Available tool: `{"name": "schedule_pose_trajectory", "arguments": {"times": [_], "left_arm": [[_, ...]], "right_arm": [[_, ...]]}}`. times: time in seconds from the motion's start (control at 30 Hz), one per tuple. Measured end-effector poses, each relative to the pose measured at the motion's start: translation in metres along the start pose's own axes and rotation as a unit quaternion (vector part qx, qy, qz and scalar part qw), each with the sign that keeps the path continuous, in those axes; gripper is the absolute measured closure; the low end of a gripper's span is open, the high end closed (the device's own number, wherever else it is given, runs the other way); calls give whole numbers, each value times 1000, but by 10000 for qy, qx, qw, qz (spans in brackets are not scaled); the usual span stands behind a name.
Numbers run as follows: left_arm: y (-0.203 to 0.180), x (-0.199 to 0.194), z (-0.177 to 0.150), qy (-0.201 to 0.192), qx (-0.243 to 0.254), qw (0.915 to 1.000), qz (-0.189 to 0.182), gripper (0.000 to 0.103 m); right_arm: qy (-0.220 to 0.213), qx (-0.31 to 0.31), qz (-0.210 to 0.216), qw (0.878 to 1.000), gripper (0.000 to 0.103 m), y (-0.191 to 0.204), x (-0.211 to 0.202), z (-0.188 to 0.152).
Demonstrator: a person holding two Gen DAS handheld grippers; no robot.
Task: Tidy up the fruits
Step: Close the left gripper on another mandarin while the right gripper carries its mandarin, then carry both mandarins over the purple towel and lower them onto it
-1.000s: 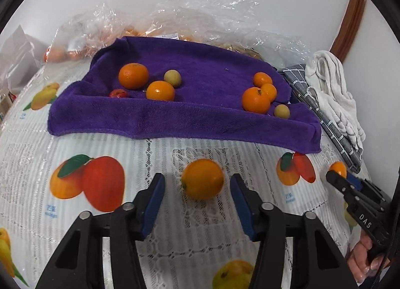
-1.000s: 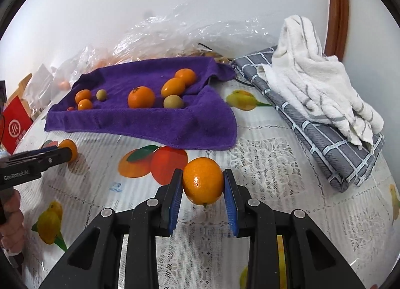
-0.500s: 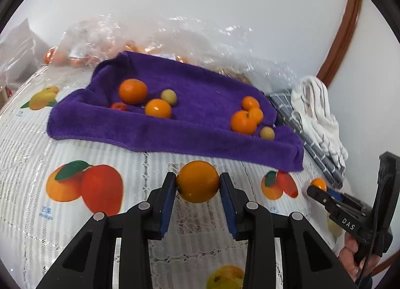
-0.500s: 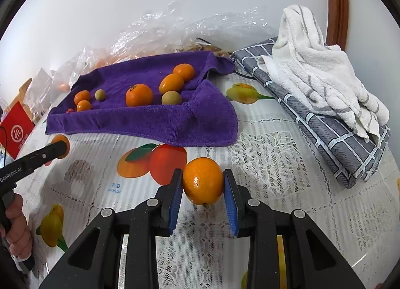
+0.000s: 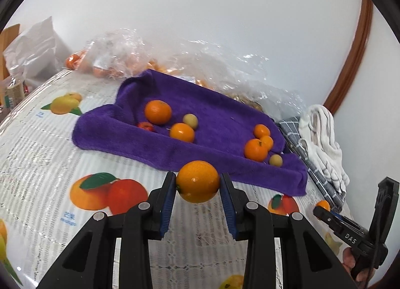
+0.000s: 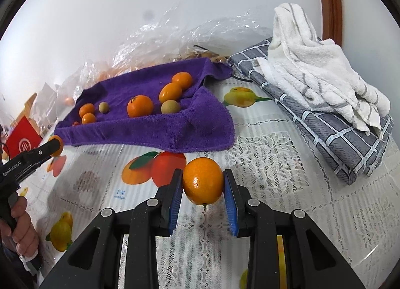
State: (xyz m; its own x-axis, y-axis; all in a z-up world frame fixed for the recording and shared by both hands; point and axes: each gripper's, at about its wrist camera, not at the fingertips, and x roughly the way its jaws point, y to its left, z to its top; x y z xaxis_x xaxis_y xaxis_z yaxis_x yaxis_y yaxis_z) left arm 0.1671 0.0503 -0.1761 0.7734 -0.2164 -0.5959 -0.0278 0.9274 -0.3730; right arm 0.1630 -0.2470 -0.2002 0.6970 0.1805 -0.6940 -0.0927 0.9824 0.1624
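Left gripper (image 5: 197,184) has its jaws clamped on an orange (image 5: 198,181), lifted off the table (image 5: 37,154) just short of the purple towel (image 5: 220,116). Right gripper (image 6: 203,186) grips a second orange (image 6: 203,180), slightly taller than wide, stem nub pointing down. On the towel sit two clusters of fruit: oranges (image 5: 158,112) and small yellowish ones (image 5: 190,121). A red fruit (image 5: 146,126) is half hidden in a fold. Behind, a plastic bag (image 5: 120,56) blurs its contents; grey cloth (image 6: 332,124) lies right.
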Motion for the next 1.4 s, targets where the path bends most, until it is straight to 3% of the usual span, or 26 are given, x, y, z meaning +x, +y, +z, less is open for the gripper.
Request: {"name": "schedule_pose_trajectory", "arguments": {"times": [0.33,0.8,1.1,1.4], "left_arm": [[25,-26,21,100,44,9997,205,69],[19,-65,94,-94,390,9985,372,69],[8,-39,129,-49,435,9983,374,69],[11,25,146,226,459,9973,532,69]], "right_arm": [[12,165,43,9999,71,-4,-10,9],[-314,-383,279,9984,71,40,-51,81],[-303,-327,206,9988,71,51,-20,120],[-127,-195,246,9994,71,63,32,154]]}}
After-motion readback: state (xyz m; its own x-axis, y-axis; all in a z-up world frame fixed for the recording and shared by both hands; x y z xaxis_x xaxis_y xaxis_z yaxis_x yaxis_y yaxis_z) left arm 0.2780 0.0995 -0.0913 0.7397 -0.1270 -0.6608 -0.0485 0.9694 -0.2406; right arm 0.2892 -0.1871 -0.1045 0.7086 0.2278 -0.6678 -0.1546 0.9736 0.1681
